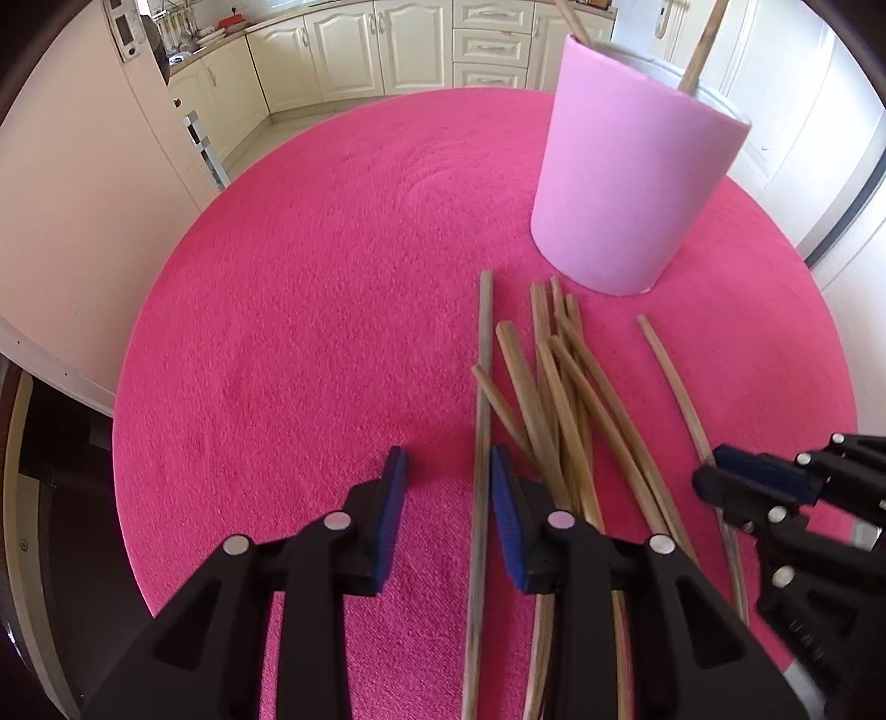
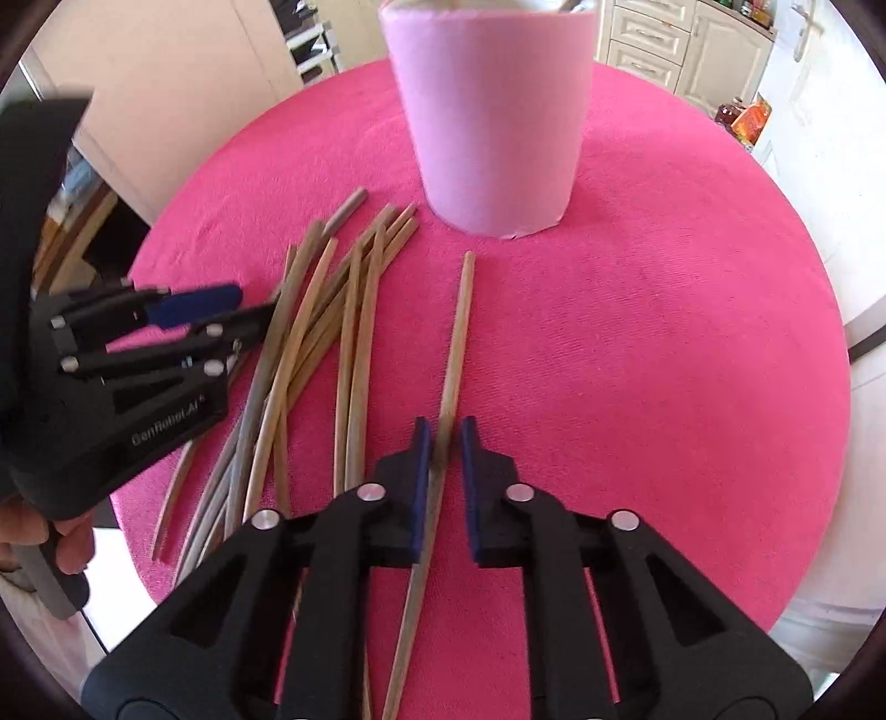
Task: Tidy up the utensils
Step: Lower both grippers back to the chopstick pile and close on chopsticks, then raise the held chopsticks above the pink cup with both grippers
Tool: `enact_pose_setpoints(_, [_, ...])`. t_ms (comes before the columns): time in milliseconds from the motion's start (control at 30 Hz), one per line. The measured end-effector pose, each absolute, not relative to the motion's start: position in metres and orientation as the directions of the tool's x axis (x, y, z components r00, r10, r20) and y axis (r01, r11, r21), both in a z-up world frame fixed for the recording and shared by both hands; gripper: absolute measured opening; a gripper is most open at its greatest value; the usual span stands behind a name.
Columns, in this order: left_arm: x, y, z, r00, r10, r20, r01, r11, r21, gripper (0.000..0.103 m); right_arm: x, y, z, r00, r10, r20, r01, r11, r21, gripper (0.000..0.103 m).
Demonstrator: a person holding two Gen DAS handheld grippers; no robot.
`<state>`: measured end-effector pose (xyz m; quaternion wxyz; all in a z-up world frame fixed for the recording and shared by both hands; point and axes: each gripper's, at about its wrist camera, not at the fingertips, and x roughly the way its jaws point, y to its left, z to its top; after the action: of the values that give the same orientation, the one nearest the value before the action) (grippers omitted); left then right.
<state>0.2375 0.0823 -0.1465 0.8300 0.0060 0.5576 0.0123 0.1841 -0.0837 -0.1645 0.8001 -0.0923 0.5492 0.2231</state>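
Note:
Several long wooden sticks [image 1: 559, 387] lie in a loose pile on the pink round table [image 1: 310, 310], in front of a tall pale pink cup [image 1: 631, 171] that holds two sticks. My left gripper [image 1: 448, 471] is open; one darker stick [image 1: 480, 421] from the pile's left edge lies between its fingers. My right gripper [image 2: 443, 443] straddles a single stick [image 2: 454, 343] lying apart to the right of the pile [image 2: 321, 332]; its jaws are narrow but not clamped. The cup [image 2: 493, 116] stands just beyond. Each gripper shows in the other's view [image 1: 736, 476] [image 2: 210, 310].
The table is round with edges all around [image 2: 819, 310]. Kitchen cabinets [image 1: 387, 50] stand beyond it and a cream wall panel [image 1: 83, 183] at the left. Bare pink cloth lies left of the pile in the left wrist view.

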Motion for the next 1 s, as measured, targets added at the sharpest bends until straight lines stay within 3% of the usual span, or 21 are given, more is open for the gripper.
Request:
enact_pose_setpoints(67, [0.239,0.078,-0.147,0.38,0.029,-0.925,-0.005,1.0,0.03,0.027,0.183,-0.082,-0.165,0.3,0.246,-0.921,-0.465,0.881,0.084,0.008])
enact_pose_setpoints(133, [0.237,0.081,-0.146,0.384,0.019,-0.923,-0.009,1.0,0.017,0.01,0.184,-0.083,-0.164,0.304,0.256,-0.918,-0.465,0.881,0.092,0.007])
enact_pose_setpoints(167, [0.234,0.084,-0.143,0.386,0.013,-0.922,-0.019,1.0,0.006,0.009,0.186,-0.084,-0.164,0.305,0.262,-0.916,-0.463,0.881,0.098,0.006])
enact_pose_setpoints(367, [0.22,0.101,-0.136,0.427,-0.071,-0.902,-0.063,0.992,-0.107,0.008,0.184,-0.099,-0.156,0.332,0.328,-0.884,-0.453,0.878,0.155,0.006])
enact_pose_setpoints(567, [0.198,0.112,-0.111,0.515,-0.06,-0.855,-0.103,0.986,-0.131,0.006,0.18,-0.117,-0.131,0.394,0.41,-0.823,-0.459,0.863,0.211,0.006])
enact_pose_setpoints(1000, [0.176,0.089,-0.041,0.781,-0.124,-0.612,-0.005,0.979,-0.204,0.006,0.177,-0.156,-0.081,0.516,0.563,-0.646,-0.463,0.818,0.342,0.006])
